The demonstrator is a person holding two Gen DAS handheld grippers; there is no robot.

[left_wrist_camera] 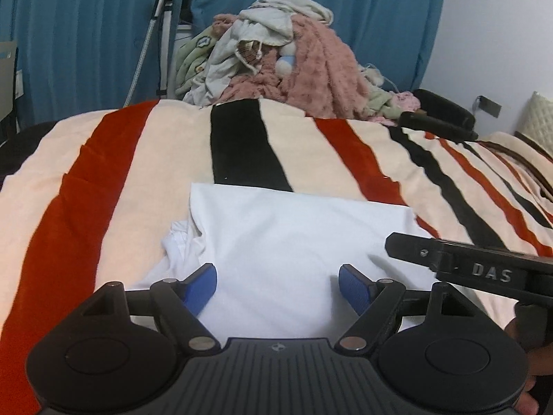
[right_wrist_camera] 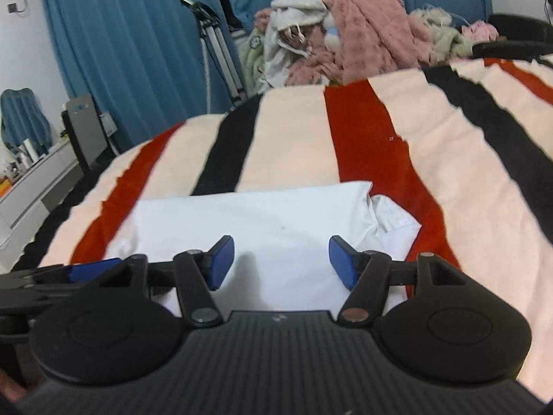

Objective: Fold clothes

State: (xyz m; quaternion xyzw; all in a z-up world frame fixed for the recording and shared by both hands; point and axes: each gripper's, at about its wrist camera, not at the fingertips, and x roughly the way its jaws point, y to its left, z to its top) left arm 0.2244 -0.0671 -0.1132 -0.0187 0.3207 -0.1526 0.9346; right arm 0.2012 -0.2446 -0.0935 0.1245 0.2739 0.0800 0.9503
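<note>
A white garment (left_wrist_camera: 283, 238) lies folded into a rough rectangle on the striped bedspread (left_wrist_camera: 103, 173); a crumpled bit sticks out at its left side. My left gripper (left_wrist_camera: 278, 285) hovers over its near part, open, blue pads apart with nothing between them. The right gripper's black body (left_wrist_camera: 484, 266) comes in from the right. In the right wrist view the same white garment (right_wrist_camera: 269, 228) lies below my right gripper (right_wrist_camera: 281, 259), which is open and empty; a crumpled sleeve (right_wrist_camera: 390, 218) shows at the right. The left gripper (right_wrist_camera: 90, 268) shows at the left edge.
A heap of unfolded clothes and pink fluffy fabric (left_wrist_camera: 293, 58) sits at the far end of the bed. Blue curtains (left_wrist_camera: 69, 34) hang behind, with a metal stand (left_wrist_camera: 159, 17) before them. A white cabinet (right_wrist_camera: 38, 186) stands left of the bed.
</note>
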